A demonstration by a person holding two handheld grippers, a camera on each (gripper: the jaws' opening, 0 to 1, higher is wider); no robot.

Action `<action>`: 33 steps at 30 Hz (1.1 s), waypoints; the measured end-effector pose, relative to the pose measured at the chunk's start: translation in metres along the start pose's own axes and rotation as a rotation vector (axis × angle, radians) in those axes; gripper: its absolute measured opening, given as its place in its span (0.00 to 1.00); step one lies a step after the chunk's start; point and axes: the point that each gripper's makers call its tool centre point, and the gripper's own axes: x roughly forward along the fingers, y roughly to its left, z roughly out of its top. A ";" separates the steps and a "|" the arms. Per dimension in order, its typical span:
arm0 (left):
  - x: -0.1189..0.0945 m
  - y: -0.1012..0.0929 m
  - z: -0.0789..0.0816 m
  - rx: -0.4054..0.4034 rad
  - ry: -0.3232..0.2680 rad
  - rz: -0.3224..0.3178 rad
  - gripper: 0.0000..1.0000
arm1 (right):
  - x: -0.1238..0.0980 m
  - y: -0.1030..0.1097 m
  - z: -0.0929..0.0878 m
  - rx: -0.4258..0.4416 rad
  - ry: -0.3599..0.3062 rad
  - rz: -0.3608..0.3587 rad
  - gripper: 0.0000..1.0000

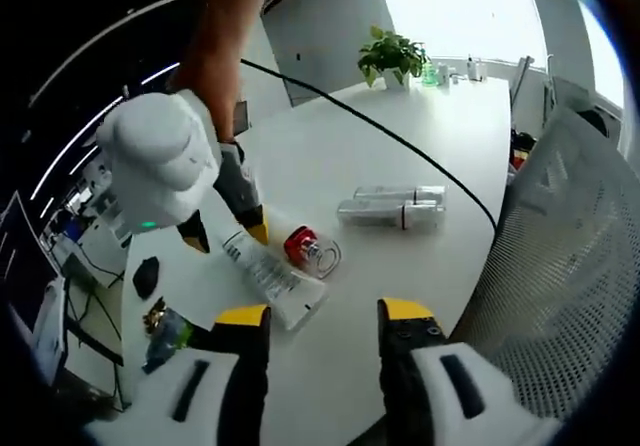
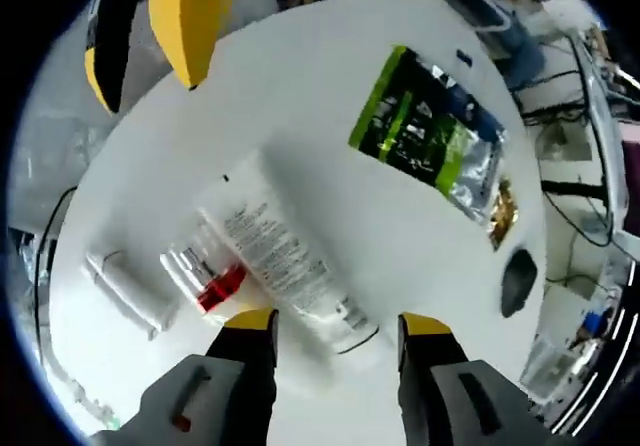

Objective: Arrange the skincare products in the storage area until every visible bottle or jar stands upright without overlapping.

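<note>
A white tube [image 1: 270, 271] with printed text was seen lying flat on the white surface [image 1: 400, 146], and it is taken as the landmark here. In the left gripper view, a small clear jar with a red lid [image 1: 310, 249] lay on its side just beside the tube, at its far edge, and whether the two touched could not be told. Further off from the tube, past the jar, two clear bottles [image 1: 392, 207] lay flat side by side, parallel and close together. A black cable [image 1: 400, 141] was draped across the surface beyond those bottles, and a potted plant [image 1: 390, 58] stood at the far end, well apart from the tube.

The right gripper [image 1: 228, 234] was held low over the capped end of the tube, its yellow-tipped fingers spread apart on either side of it; in the right gripper view [image 2: 338, 324] the tube [image 2: 290, 261] was seen between the open fingers, not gripped. In that view a green and silver pouch [image 2: 430, 131] lay near the tube on the side away from the red-lidded jar [image 2: 205, 278], and a small black object [image 2: 518, 281] lay beyond the pouch.

The left gripper [image 1: 325, 318] was held on the near side of the tube, its fingers apart and holding nothing; its yellow fingertips [image 2: 190, 16] were visible in the right gripper view past the tube's flat end.
</note>
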 end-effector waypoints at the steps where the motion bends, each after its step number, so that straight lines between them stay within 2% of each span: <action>1: 0.000 0.000 0.000 -0.002 0.000 0.001 0.38 | 0.002 0.000 0.000 -0.021 0.003 0.012 0.49; 6: 0.000 0.002 0.000 -0.005 0.001 0.006 0.37 | 0.010 -0.002 0.003 -0.115 0.013 0.037 0.48; 8: 0.000 0.002 0.000 -0.006 0.002 0.006 0.37 | 0.014 -0.002 0.006 -0.165 0.013 0.055 0.48; 11: 0.000 0.002 -0.001 -0.003 0.004 0.006 0.36 | 0.022 0.001 0.006 -0.285 0.028 0.086 0.46; 12: 0.000 0.002 -0.001 -0.003 0.004 0.006 0.36 | 0.023 0.002 0.006 -0.293 0.027 0.090 0.45; 18: 0.000 0.002 -0.001 0.005 0.006 0.007 0.35 | 0.031 0.006 0.008 -0.310 0.030 0.130 0.40; 26: 0.000 0.002 -0.002 0.002 0.007 0.007 0.33 | 0.032 0.000 0.010 -0.251 0.031 0.106 0.36; 33: 0.000 0.002 -0.002 0.004 0.007 0.008 0.32 | 0.034 -0.004 0.010 -0.260 0.029 0.095 0.29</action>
